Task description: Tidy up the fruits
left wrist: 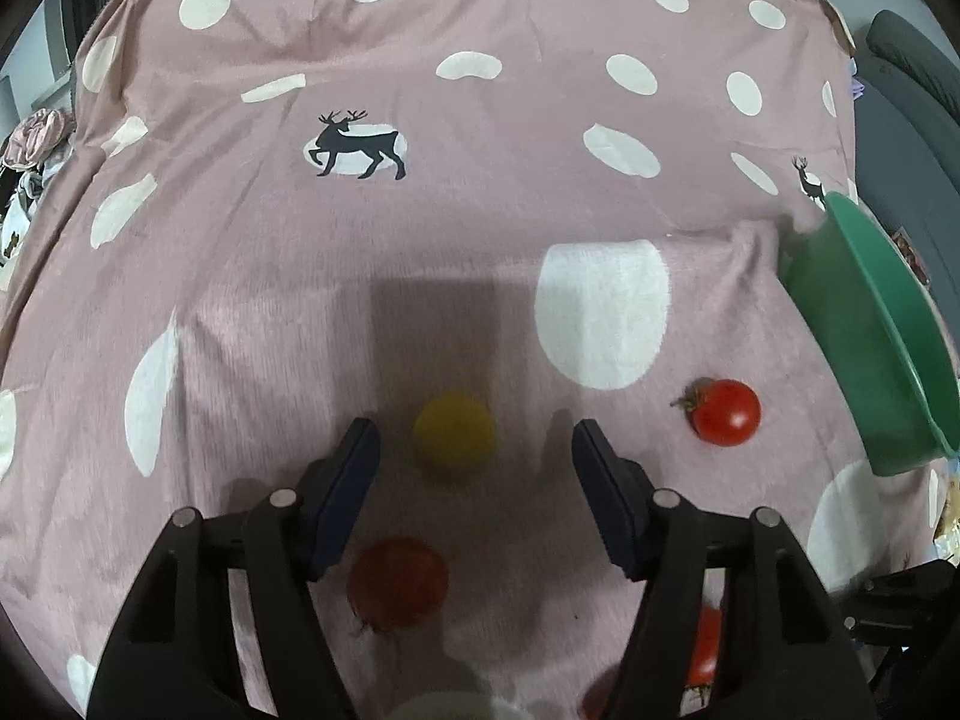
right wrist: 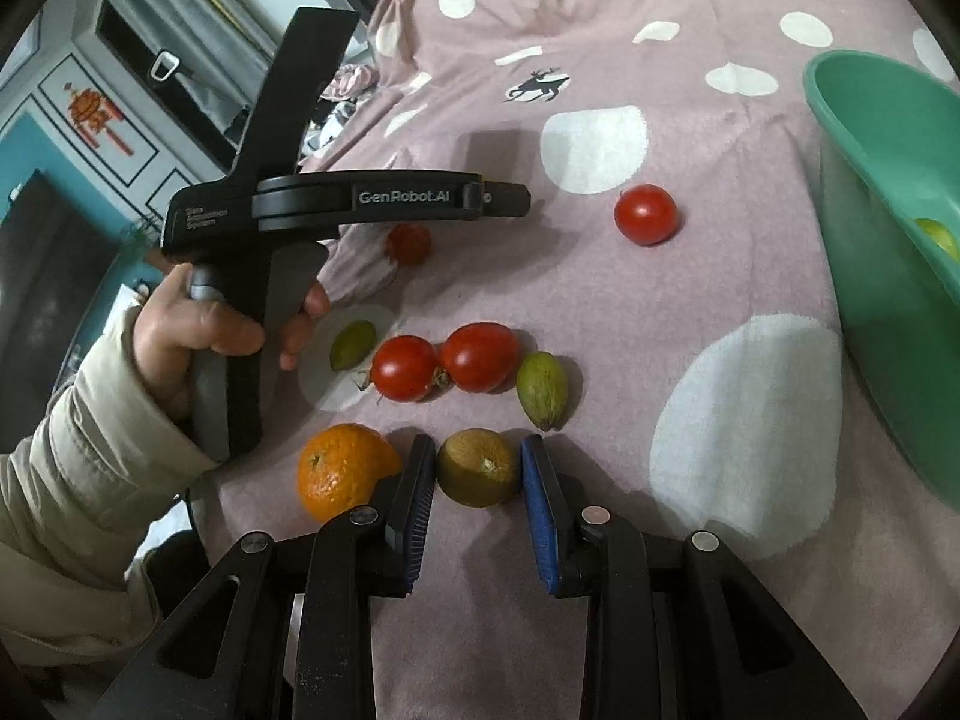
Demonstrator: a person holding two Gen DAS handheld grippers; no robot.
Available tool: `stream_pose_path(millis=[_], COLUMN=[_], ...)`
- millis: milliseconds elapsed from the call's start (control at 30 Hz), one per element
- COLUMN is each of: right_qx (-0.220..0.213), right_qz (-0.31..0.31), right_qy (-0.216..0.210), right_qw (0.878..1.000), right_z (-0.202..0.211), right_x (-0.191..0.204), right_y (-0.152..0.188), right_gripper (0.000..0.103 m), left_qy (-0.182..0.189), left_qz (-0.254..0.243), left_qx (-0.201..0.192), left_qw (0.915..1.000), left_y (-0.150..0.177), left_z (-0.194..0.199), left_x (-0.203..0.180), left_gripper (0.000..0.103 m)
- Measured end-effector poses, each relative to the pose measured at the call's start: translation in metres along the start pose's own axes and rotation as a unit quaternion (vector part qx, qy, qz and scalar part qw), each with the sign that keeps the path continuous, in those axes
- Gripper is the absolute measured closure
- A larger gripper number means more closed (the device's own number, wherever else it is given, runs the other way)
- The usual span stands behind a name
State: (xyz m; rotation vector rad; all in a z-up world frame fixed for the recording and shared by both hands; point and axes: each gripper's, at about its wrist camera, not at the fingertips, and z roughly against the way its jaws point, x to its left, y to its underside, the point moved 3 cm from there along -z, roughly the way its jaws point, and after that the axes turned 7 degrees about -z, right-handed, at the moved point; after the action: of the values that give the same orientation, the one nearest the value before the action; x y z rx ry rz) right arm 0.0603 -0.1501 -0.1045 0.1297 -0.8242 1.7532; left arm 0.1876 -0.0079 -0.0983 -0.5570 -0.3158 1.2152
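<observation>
My left gripper [left wrist: 475, 441] is open above the pink spotted cloth, a small yellow fruit [left wrist: 454, 431] between and beyond its fingertips, a red tomato [left wrist: 398, 583] below it and another tomato [left wrist: 725, 412] to the right. My right gripper [right wrist: 479, 468] has its blue pads on both sides of a brownish-green citrus fruit [right wrist: 478, 467]. An orange [right wrist: 342, 471] lies just to its left. Two tomatoes [right wrist: 444, 363], two green oval fruits [right wrist: 542, 389], and more tomatoes [right wrist: 645, 214] lie on the cloth. A green bowl [right wrist: 870, 138] at the right holds a green fruit [right wrist: 939, 237].
The left gripper's body [right wrist: 336, 204] and the hand holding it hang over the cloth's left side in the right wrist view. The green bowl [left wrist: 870, 330] stands at the right edge in the left wrist view. A grey chair and room furniture lie beyond the cloth.
</observation>
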Motion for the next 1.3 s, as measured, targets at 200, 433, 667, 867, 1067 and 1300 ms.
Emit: stream_pose_path(millis=[200, 433, 667, 867, 1067, 1300], right_qx=[-0.002, -0.003, -0.006, -0.013, -0.031, -0.045], right_qz=[0.002, 0.003, 0.001, -0.004, -0.007, -0.001], right_qy=[-0.001, 0.000, 0.007, 0.013, 0.017, 0.021], right_qw=[1.000, 1.000, 1.000, 1.000, 0.999, 0.999], right_z=[0.002, 0.000, 0.002, 0.008, 0.020, 0.031], right_x=[-0.001, 0.000, 0.001, 0.001, 0.005, 0.010], right_y=[0.002, 0.000, 0.001, 0.001, 0.000, -0.001], right_gripper=[0.072, 0.072, 0.072, 0.072, 0.072, 0.072], left_qy=[-0.022, -0.013, 0.020, 0.045, 0.065, 0.073], left_qz=[-0.034, -0.010, 0.002, 0.011, 0.017, 0.024], left_qx=[-0.007, -0.008, -0.017, -0.034, -0.050, -0.059], left_qw=[0.9991, 0.9998, 0.9997, 0.9983, 0.9965, 0.9953], left_y=[0.001, 0.000, 0.005, 0.013, 0.023, 0.034], left_z=[-0.002, -0.002, 0.013, 0.040, 0.064, 0.081], left_x=[-0.006, 0.002, -0.008, -0.019, -0.031, -0.038], left_gripper=[0.069, 0.078, 0.078, 0.078, 0.078, 0.078])
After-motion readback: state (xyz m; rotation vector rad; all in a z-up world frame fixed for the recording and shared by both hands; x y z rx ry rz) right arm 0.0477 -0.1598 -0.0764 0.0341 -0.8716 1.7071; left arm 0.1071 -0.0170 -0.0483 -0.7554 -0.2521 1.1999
